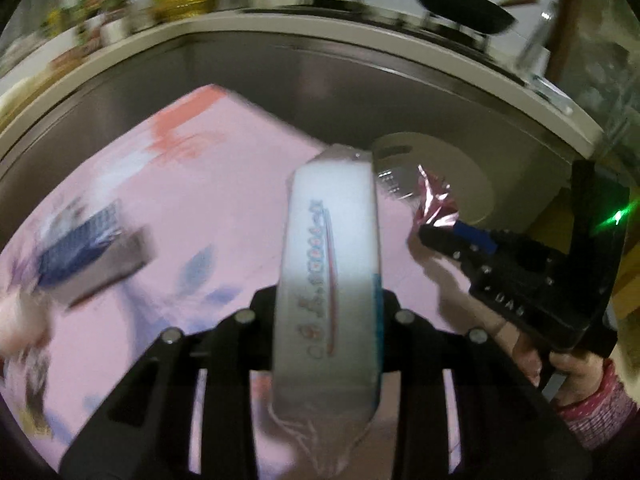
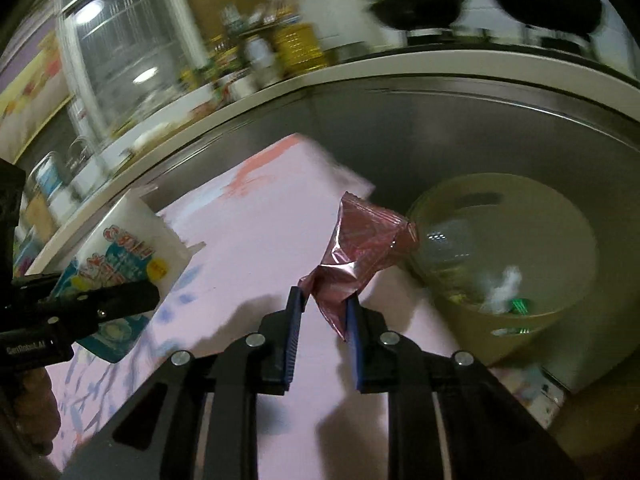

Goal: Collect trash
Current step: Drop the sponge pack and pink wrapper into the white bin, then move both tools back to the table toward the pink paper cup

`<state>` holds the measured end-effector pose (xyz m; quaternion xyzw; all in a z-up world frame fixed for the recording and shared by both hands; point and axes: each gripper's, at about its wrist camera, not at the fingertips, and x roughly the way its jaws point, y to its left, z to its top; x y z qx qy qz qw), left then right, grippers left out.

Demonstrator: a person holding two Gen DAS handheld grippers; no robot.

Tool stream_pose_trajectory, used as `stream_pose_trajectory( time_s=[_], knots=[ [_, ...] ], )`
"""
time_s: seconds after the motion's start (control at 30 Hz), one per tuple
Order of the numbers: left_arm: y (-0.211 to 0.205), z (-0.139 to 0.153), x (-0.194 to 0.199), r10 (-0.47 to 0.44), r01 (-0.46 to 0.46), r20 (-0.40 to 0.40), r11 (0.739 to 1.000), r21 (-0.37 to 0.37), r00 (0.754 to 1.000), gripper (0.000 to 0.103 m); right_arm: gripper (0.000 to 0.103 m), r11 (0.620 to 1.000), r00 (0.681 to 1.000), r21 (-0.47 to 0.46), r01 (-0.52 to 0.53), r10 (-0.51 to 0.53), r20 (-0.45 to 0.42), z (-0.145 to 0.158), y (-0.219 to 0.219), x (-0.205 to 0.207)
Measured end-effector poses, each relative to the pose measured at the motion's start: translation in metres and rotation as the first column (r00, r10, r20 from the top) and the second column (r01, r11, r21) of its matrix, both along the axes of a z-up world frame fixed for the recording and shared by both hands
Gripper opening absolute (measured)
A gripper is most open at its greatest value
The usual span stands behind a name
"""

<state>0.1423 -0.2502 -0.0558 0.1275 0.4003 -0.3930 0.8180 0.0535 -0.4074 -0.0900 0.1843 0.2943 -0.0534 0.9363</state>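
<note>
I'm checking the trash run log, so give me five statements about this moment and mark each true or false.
1. The right hand-held gripper grips a crinkled pink foil wrapper. True.
2. The left hand-held gripper is empty. False: it is shut on a white printed package.
3. The beige bin already has some trash in it. True: white scraps lie inside.
4. The pink wrapper is already in the bin. False: it is held above the pink tablecloth, beside the bin.
5. Two dark pans sit on the stove in the background. True.
</note>
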Motion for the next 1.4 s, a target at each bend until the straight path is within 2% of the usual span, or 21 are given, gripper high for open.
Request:
stream_pose_trajectory(
  time_s=[0.17, 0.27, 0.3, 0.33, 0.37, 0.4, 0.43, 0.47, 0.57, 0.73, 0.9, 1.0, 1.2, 1.4],
  knots=[
    [-0.101, 0.001, 0.010, -0.141, 0.141, -0.046, 0.990, -0.011, 0.989, 0.029, 0.019, 0.993, 0.994, 0.037, 0.112, -0.111, -0.023, -0.007, -0.071, -0.007],
    [-0.151, -0.008, 0.021, -0.180, 0.180, -0.078, 0.984, -0.001, 0.981, 0.030, 0.019, 0.989, 0.990, 0.064, 0.135, -0.132, -0.056, -0.017, -0.104, -0.004],
    [-0.164, -0.011, 0.024, -0.189, 0.190, -0.090, 0.982, -0.001, 0.978, 0.030, 0.023, 0.988, 0.988, 0.070, 0.140, -0.136, -0.068, -0.021, -0.114, -0.002],
    [-0.179, -0.016, 0.026, -0.199, 0.200, -0.107, 0.980, 0.001, 0.974, 0.030, 0.032, 0.987, 0.987, 0.072, 0.147, -0.141, -0.080, -0.024, -0.120, -0.001],
    [-0.190, -0.020, 0.029, -0.206, 0.209, -0.124, 0.978, 0.006, 0.971, 0.037, 0.039, 0.985, 0.985, 0.076, 0.155, -0.148, -0.090, -0.028, -0.126, 0.001],
    [-0.198, -0.025, 0.032, -0.210, 0.215, -0.145, 0.976, 0.019, 0.967, 0.046, 0.053, 0.983, 0.983, 0.087, 0.164, -0.155, -0.093, -0.030, -0.132, 0.002],
    [-0.209, -0.031, 0.035, -0.204, 0.212, -0.162, 0.976, 0.038, 0.966, 0.066, 0.061, 0.978, 0.982, 0.106, 0.178, -0.169, -0.083, -0.033, -0.137, 0.000],
    [-0.214, -0.034, 0.036, -0.195, 0.204, -0.160, 0.978, 0.043, 0.968, 0.070, 0.063, 0.975, 0.981, 0.118, 0.190, -0.182, -0.070, -0.034, -0.141, -0.003],
    [-0.224, -0.038, 0.038, -0.184, 0.194, -0.155, 0.980, 0.053, 0.971, 0.070, 0.065, 0.968, 0.975, 0.117, 0.220, -0.217, -0.035, -0.032, -0.146, -0.013],
    [-0.213, -0.025, 0.040, -0.144, 0.147, -0.145, 0.989, 0.005, 0.979, 0.070, 0.065, 0.944, 0.958, 0.192, 0.269, -0.283, 0.044, -0.027, -0.156, -0.040],
    [-0.193, -0.002, 0.038, -0.118, 0.114, -0.128, 0.993, -0.039, 0.985, 0.070, 0.065, 0.923, 0.949, 0.271, 0.274, -0.305, 0.077, -0.021, -0.158, -0.055],
    [-0.173, 0.009, 0.027, -0.109, 0.104, -0.108, 0.993, -0.055, 0.988, 0.070, 0.065, 0.923, 0.951, 0.282, 0.263, -0.297, 0.084, -0.018, -0.151, -0.064],
    [-0.109, 0.009, 0.002, -0.070, 0.065, -0.086, 0.996, -0.056, 0.994, 0.070, 0.065, 0.929, 0.963, 0.312, 0.200, -0.246, 0.112, -0.003, -0.122, -0.068],
    [-0.014, 0.003, 0.000, 0.046, -0.049, -0.063, 0.998, -0.051, 0.997, 0.070, 0.065, 0.954, 0.986, 0.287, 0.082, -0.119, 0.115, 0.013, -0.073, -0.045]
  ],
)
